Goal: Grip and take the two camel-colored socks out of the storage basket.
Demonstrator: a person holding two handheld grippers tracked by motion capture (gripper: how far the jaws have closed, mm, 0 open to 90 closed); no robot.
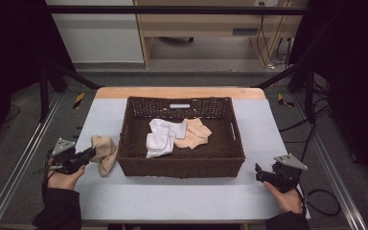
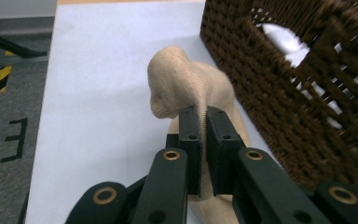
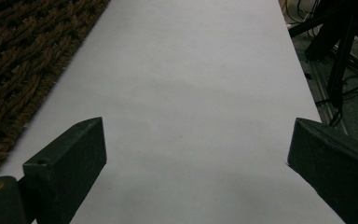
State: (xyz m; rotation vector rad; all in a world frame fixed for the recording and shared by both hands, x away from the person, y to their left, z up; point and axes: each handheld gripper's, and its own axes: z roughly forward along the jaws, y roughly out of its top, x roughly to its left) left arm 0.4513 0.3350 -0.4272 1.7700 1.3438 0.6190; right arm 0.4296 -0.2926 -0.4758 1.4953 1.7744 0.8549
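Observation:
A beige sock lies bunched on the table just left of the brown wicker basket. My left gripper is shut on that beige sock, with cloth pinched between the jaws at the gripper. The basket wall stands right beside it. Inside the basket lie a white sock and a peach sock. My right gripper rests low at the table's right front, open, with nothing between its fingers.
The table is covered in a light grey sheet, with a wooden strip along its far edge. Metal rails run along both sides. Cables lie on the floor to the right. The basket wall is left of my right gripper.

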